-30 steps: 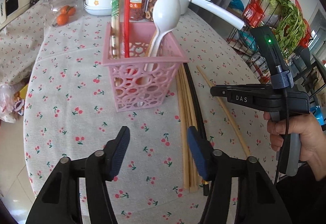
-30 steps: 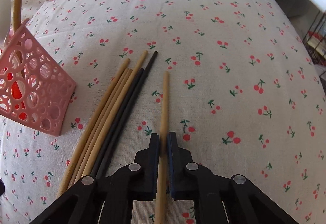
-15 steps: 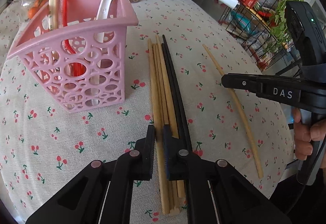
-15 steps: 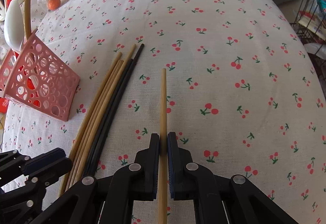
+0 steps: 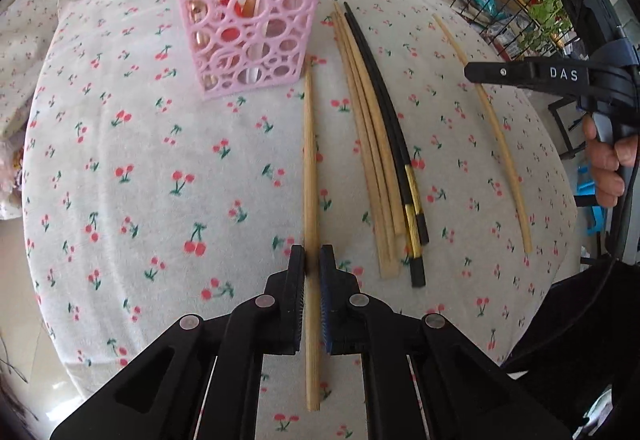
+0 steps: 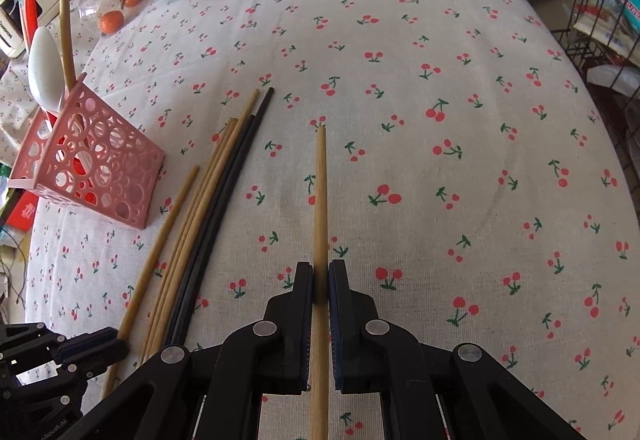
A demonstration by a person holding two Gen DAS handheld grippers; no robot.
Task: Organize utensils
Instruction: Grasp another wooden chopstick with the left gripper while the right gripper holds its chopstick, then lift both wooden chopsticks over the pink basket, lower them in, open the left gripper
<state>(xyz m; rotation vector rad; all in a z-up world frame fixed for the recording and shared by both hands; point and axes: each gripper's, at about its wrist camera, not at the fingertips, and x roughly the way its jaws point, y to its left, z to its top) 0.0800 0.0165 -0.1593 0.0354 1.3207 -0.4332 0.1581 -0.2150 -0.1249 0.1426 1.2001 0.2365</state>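
Chopsticks fill both your grippers: the left gripper [image 5: 312,260] has its jaws pinched on a round, pale bamboo chopstick [image 5: 309,168] running straight ahead toward the pink perforated plastic basket [image 5: 248,20]. Your right gripper [image 6: 320,276] clamps another smooth bamboo stick [image 6: 321,192]. Left of those jaws lie loose bamboo and glossy black chopsticks [image 6: 208,224]. The basket's contents are cut off above.
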